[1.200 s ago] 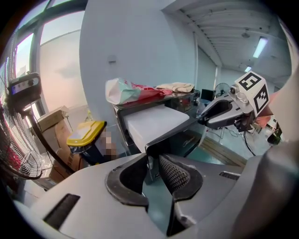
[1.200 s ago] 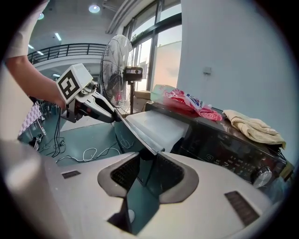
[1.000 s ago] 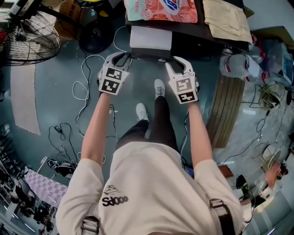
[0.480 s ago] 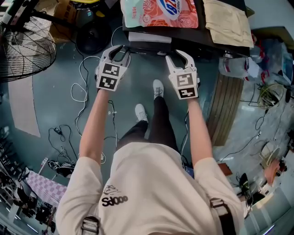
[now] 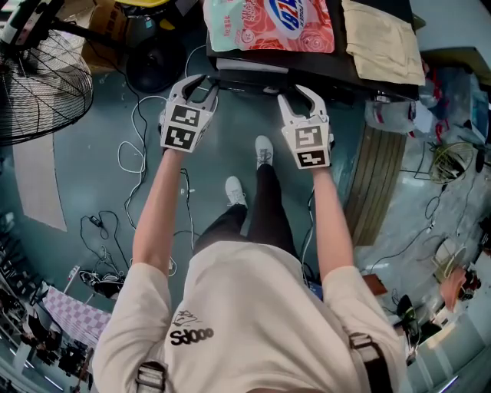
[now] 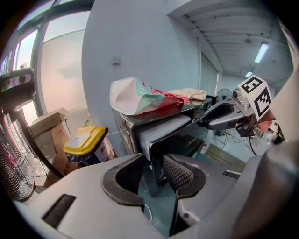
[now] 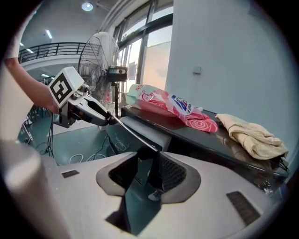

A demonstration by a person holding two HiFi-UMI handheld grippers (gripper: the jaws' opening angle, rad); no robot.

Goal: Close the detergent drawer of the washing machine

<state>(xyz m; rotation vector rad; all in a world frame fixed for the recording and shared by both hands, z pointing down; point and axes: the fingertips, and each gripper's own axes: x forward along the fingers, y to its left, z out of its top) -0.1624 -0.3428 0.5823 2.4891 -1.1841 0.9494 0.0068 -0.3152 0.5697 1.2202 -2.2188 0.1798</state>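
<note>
The white detergent drawer [image 5: 249,67] shows only as a thin strip under the washing machine's dark top [image 5: 341,67]. My left gripper [image 5: 198,83] is at the drawer's left front corner. Its jaws are opening, with the drawer's dark front panel [image 6: 180,140] standing between them, not pressed. My right gripper [image 5: 298,94] is at the drawer's right front corner. The panel's edge [image 7: 145,135] stands between its jaws, and the pads [image 7: 172,173] stay clear of it. In the left gripper view the left gripper [image 6: 154,172] faces the drawer [image 6: 163,133]; the right gripper [image 7: 149,175] does likewise.
A pink detergent bag [image 5: 268,23] and a beige cloth [image 5: 381,38] lie on the machine. A standing fan [image 5: 42,84] and loose cables [image 5: 138,146] are to the left, a wooden pallet [image 5: 380,192] and a plastic bottle [image 5: 391,111] to the right. A yellow-lidded bin [image 6: 84,142] stands beside the machine.
The drawer has slid into the machine, from standing well out to a thin strip. Both grippers moved with it towards the machine and now rest near its front.
</note>
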